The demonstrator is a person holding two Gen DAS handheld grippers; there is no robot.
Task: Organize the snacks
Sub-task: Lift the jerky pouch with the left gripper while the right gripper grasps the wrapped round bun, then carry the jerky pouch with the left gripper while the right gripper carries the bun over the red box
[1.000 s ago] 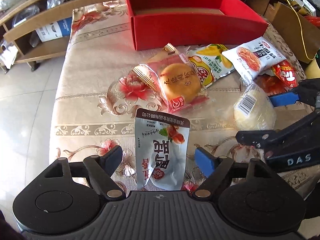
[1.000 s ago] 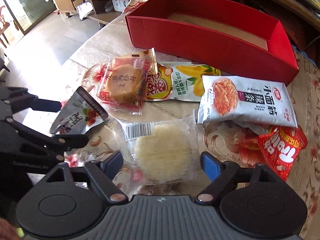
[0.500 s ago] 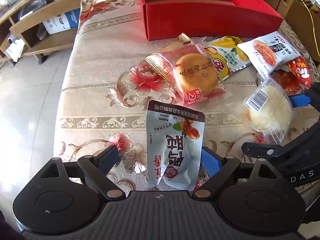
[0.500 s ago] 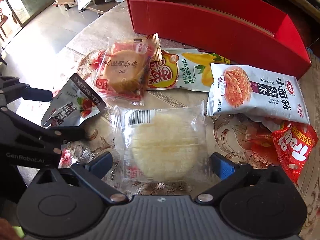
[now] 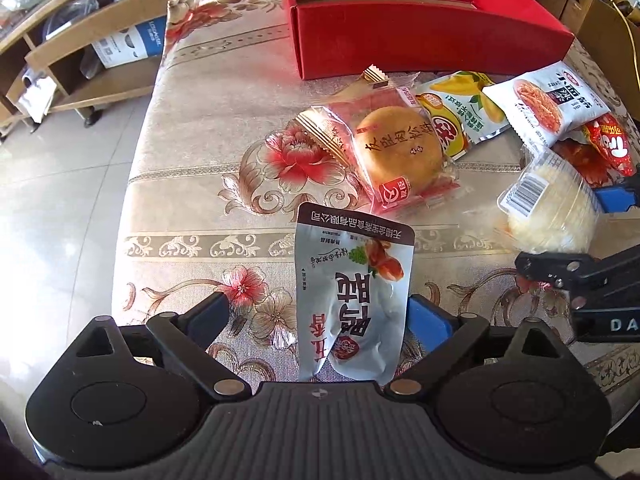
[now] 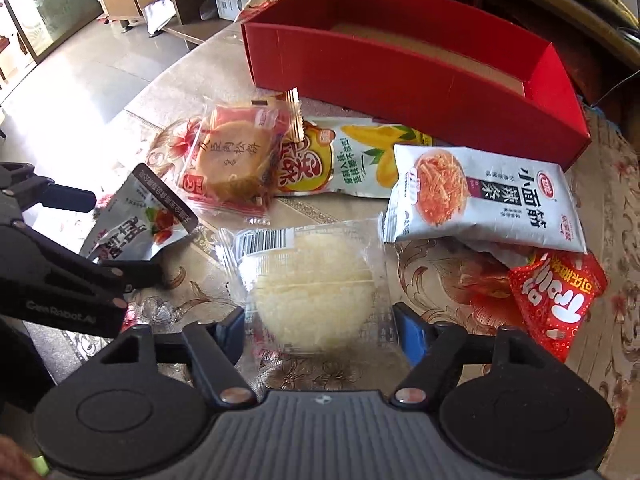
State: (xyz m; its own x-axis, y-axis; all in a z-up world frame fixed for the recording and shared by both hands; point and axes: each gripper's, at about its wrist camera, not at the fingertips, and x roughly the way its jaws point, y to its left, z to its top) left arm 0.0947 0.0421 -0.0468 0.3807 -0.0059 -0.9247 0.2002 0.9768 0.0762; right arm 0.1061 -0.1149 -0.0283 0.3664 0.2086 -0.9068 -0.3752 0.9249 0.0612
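Observation:
A silver snack pouch lies between the fingers of my left gripper, which stands open around it; only the right pad seems to touch it. It also shows in the right wrist view. A clear-wrapped pale round cake sits between the fingers of my right gripper, jaws closed in on its wrapper; it also shows in the left wrist view. The red box stands empty at the back of the table.
On the flowered tablecloth lie a wrapped brown pastry, a yellow-green mango pouch, a white spicy-strip bag and a red packet. The table's left edge drops to a tiled floor. Wooden shelves stand behind.
Both grippers have moved forward toward the red box with their snacks between the fingers. The right fingers have narrowed onto the round cake's wrapper, and the cake has lifted.

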